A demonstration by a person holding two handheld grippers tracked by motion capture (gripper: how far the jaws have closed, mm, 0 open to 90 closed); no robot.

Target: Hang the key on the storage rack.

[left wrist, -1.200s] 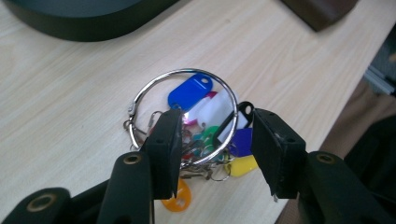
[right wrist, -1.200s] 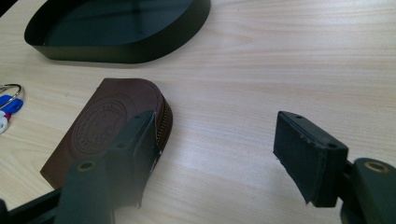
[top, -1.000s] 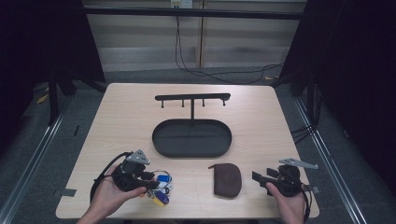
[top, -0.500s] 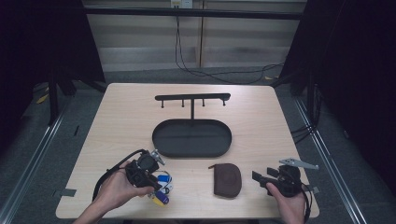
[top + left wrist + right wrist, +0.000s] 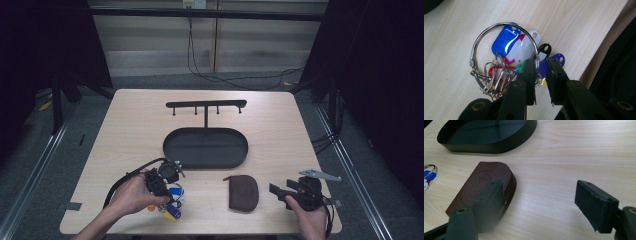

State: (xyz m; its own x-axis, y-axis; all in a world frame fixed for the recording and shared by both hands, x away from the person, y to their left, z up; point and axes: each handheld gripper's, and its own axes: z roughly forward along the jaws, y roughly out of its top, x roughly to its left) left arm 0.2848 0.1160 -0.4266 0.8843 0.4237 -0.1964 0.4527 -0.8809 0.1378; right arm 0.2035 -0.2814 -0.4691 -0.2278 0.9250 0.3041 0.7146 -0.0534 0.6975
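A bunch of coloured key tags on a big metal ring [image 5: 174, 199] lies near the table's front edge. My left gripper [image 5: 167, 197] points down onto it. In the left gripper view the ring's wire [image 5: 504, 24] runs between the jaws of the left gripper [image 5: 541, 62]. These jaws have just been closing, and a narrow gap still shows around the wire. A brown zip pouch [image 5: 243, 192] lies to the right of the keys. My right gripper [image 5: 279, 194] rests beside the pouch [image 5: 481, 187]. The right gripper [image 5: 540, 186] has just been opening and holds nothing.
A black oval tray [image 5: 240, 160] sits mid-table, and its wall [image 5: 486, 146] is also in the right gripper view. A black hook rack [image 5: 206, 105] stands behind it. The table's front edge [image 5: 599, 57] runs close by the keys.
My left hand has moved right and onto the key ring, and its jaws have narrowed around the wire. The right hand has stayed where it was.
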